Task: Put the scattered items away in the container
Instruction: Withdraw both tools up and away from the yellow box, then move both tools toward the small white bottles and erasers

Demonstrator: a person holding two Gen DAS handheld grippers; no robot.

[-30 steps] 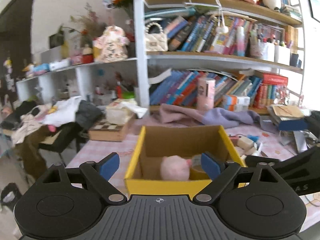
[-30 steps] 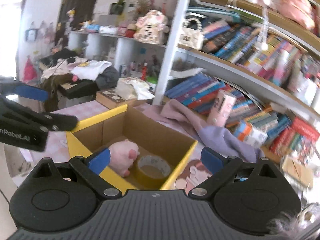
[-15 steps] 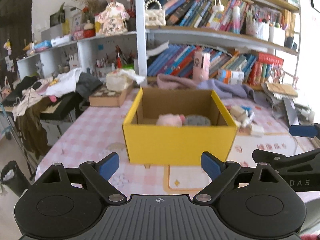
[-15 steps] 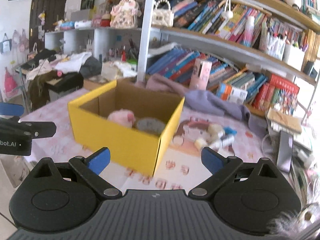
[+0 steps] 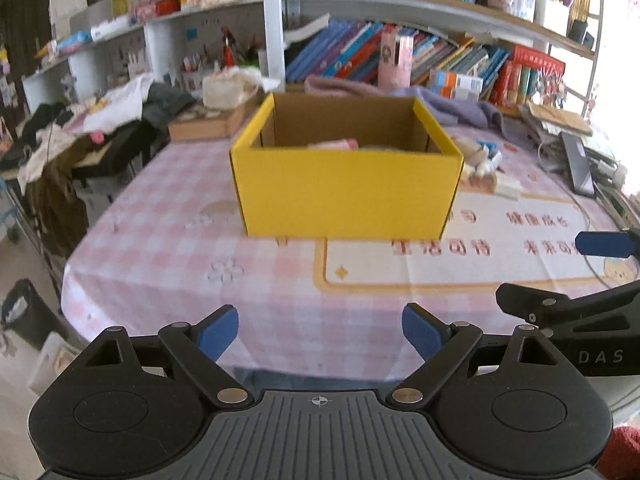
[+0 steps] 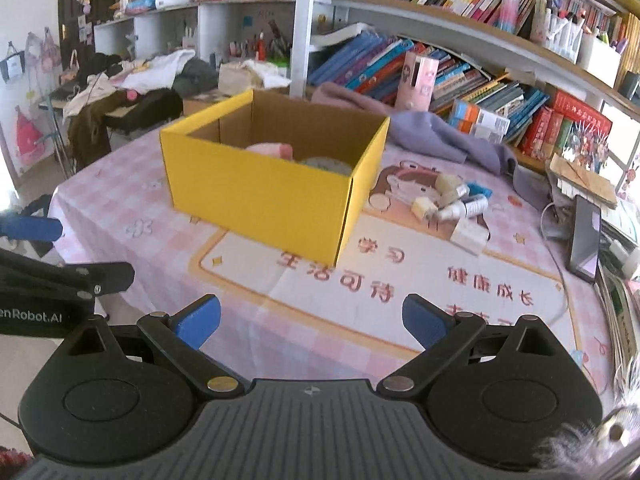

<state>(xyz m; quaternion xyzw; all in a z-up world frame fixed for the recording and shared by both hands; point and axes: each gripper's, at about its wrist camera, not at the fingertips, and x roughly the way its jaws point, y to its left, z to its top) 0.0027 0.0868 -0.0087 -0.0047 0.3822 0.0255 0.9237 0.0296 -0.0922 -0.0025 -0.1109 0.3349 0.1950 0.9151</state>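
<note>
So the yellow cardboard box (image 5: 346, 192) is sitting open-topped on the table (image 5: 168, 248), toward the far half of it and a bit closer to the left edge than the right. Plain brown inside, bright yellow outside, flaps gone or folded in, can't tell which. Something pink (image 6: 272, 149) is poking up above the near wall and a greyish round thing (image 6: 326, 164) is lying just beside it, both inside the box.

To the right of the box a little pile of scattered bits (image 6: 454, 202) is lying on the cloth: small bottles, a couple of pale blocks, a white carton. They're near the box's right wall but not touching it. A purple cloth (image 6: 436, 138) is bunching up along the far edge behind them, and a dark phone-like slab (image 6: 584, 236) is lying near the right edge.

The left gripper (image 5: 320, 330) is hanging over the near edge with its jaws spread wide and nothing between the blue pads. The right gripper (image 6: 311, 318) is doing the same over the printed mat area, also wide open and empty.

Loads of bare checked cloth is showing between both claws and the box, so the near half is wide open. The far edge is crowding up against the bookshelf (image 5: 440, 52)
</note>
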